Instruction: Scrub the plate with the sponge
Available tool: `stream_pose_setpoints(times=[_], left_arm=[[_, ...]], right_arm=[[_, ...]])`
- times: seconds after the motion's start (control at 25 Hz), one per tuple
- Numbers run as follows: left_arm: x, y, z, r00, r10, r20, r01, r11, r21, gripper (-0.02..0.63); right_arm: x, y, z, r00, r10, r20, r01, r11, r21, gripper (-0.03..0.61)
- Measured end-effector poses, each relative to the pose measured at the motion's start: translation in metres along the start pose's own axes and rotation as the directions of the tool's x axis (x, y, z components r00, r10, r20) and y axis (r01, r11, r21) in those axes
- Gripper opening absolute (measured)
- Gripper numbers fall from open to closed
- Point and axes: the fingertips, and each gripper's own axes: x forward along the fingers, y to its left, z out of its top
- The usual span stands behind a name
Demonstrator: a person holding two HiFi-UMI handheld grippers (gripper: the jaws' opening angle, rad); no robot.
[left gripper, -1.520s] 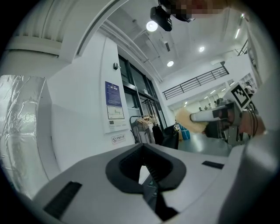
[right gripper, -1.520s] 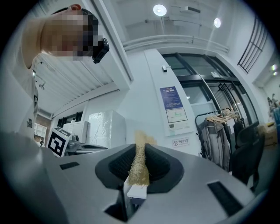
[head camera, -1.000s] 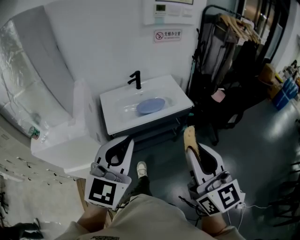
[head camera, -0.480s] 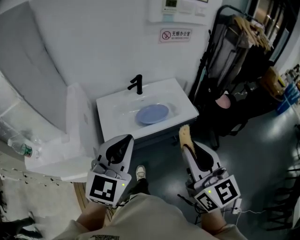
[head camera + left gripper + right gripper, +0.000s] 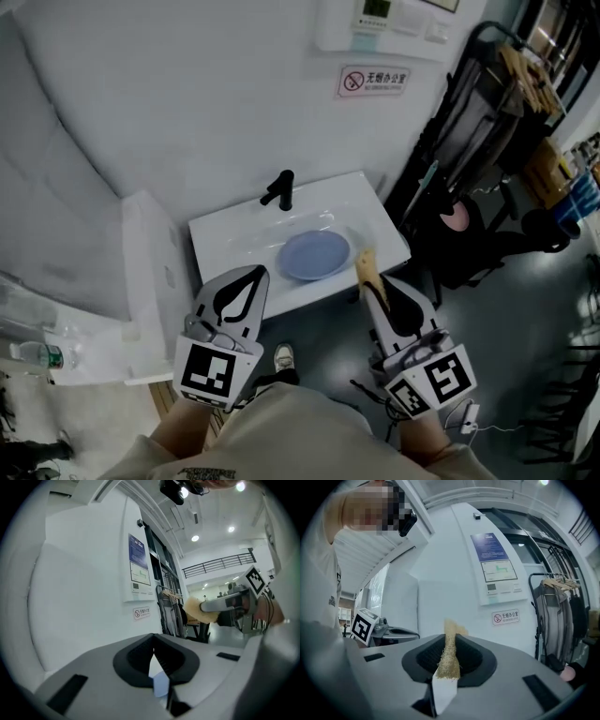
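Head cam steeply down at sink (image 5: 217, 235), 2 gripper cams fwd, all share wall sign (image 5: 374, 80)

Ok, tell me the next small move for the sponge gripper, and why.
Probably carry the right gripper forward and down toward the blue plate. It is shut on the sponge, which appears to hang in the air short of the plate lying in the sink, so no scrubbing contact yet.

— What are we wearing?
— Beige clothes (image 5: 281, 436), one white shoe (image 5: 282, 357) at six o'clock.
— Our grippers?
— Left gripper (image 5: 255, 272) and right gripper (image 5: 369, 285): white shells, black pads (image 5: 136, 663), black-and-white marker squares (image 5: 208, 377); thin dark cable (image 5: 370, 396) at five o'clock.
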Motion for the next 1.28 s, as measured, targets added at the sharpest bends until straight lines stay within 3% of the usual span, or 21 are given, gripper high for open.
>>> stream_pose_setpoints(times=[0.36,0.88,1.12,1.28], left_arm=[[0.036,0.064,-0.015,1.0,0.016,0.002,-0.016,0.998,-0.065,0.005],[0.068,0.089,-0.035,0.998,0.058,-0.03,-0.061,0.991,-0.123,0.005],[0.092,0.098,-0.054,0.981,0.139,-0.133,-0.155,0.98,-0.122,0.006],[0.111,0.106,-0.069,0.962,0.187,-0.199,-0.222,0.959,-0.176,0.005]], right_arm=[[0.076,-0.018,-0.003,1.0,-0.003,-0.016,0.002,1.0,-0.007,0.072],[0.122,-0.051,-0.022,0.997,0.038,-0.072,-0.038,0.999,0.004,0.072],[0.145,-0.082,-0.039,0.989,0.103,-0.109,-0.1,0.994,0.034,0.072],[0.162,-0.108,-0.055,0.978,0.15,-0.143,-0.14,0.987,0.074,0.072]])
